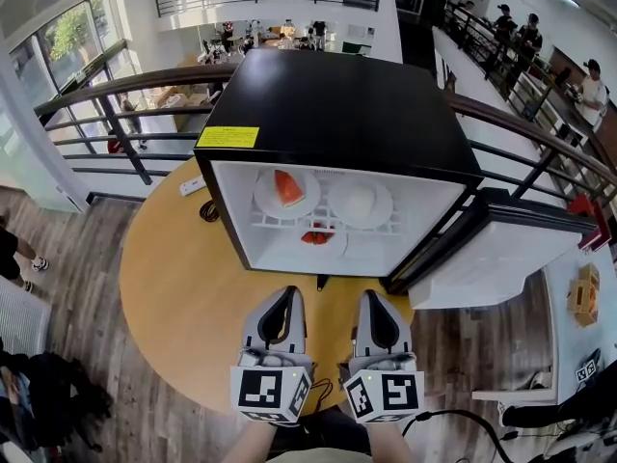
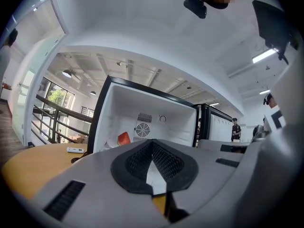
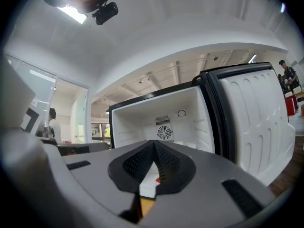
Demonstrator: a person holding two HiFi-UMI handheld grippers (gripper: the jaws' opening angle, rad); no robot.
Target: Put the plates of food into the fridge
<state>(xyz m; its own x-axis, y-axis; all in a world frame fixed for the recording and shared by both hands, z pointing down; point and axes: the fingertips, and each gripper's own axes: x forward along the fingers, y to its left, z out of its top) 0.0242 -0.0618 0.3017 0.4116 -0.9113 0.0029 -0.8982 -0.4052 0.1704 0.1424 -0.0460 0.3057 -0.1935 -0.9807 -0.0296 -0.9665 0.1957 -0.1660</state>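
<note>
A small black fridge stands open on the round wooden table, its door swung to the right. On the wire shelf inside sit a plate with a watermelon slice and a plate with a white bun. Below the shelf lies another plate with red food. The watermelon also shows in the left gripper view. My left gripper and right gripper hang side by side in front of the fridge, both shut and holding nothing.
A white remote-like device and a dark cable lie on the table left of the fridge. A metal railing runs behind the table. People stand in the background at the far right.
</note>
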